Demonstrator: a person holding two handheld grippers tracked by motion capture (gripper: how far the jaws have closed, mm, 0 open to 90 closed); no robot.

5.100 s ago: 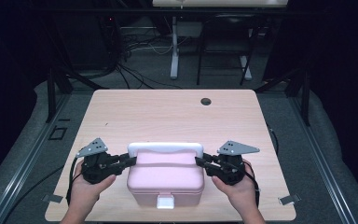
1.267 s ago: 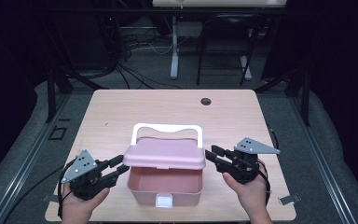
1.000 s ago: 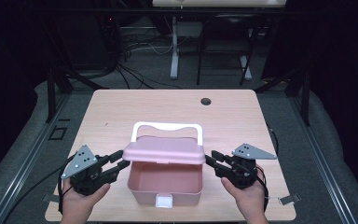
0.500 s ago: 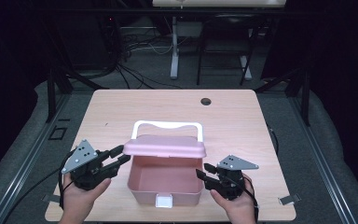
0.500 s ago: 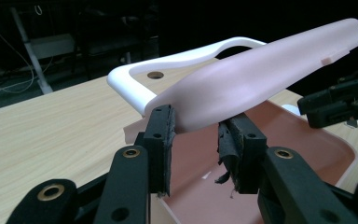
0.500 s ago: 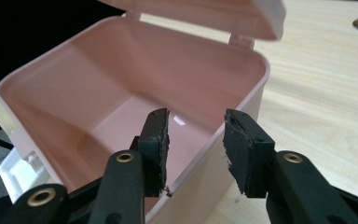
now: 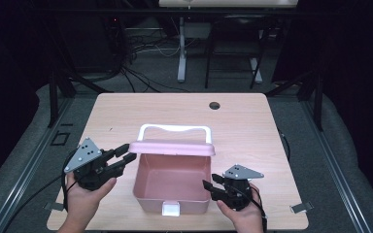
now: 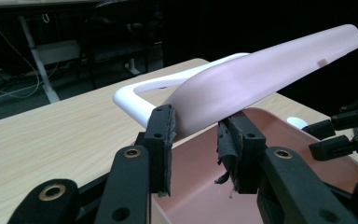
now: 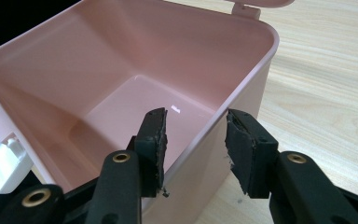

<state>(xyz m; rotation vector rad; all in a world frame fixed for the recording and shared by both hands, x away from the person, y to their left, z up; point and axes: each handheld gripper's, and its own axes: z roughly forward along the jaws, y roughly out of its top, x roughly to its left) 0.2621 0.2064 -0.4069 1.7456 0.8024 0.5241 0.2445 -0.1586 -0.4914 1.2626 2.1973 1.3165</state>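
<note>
On the near half of the wooden table [image 7: 252, 126] stands a pink box [image 7: 172, 182], its lid [image 7: 172, 147] lifted and tilted back, a white handle [image 7: 175, 130] showing behind it; a white latch [image 7: 171, 209] sits on the front wall; the left gripper [image 7: 126, 154] pinches the left edge of the lid, both pads pressed to the pink plastic in the left gripper view [image 8: 196, 126]; the right gripper [image 7: 208, 188] sits at the box's right wall, its jaws having just been opening; they straddle the rim [image 9: 214, 121] with a gap on either side, one pad inside the box and one outside.
</note>
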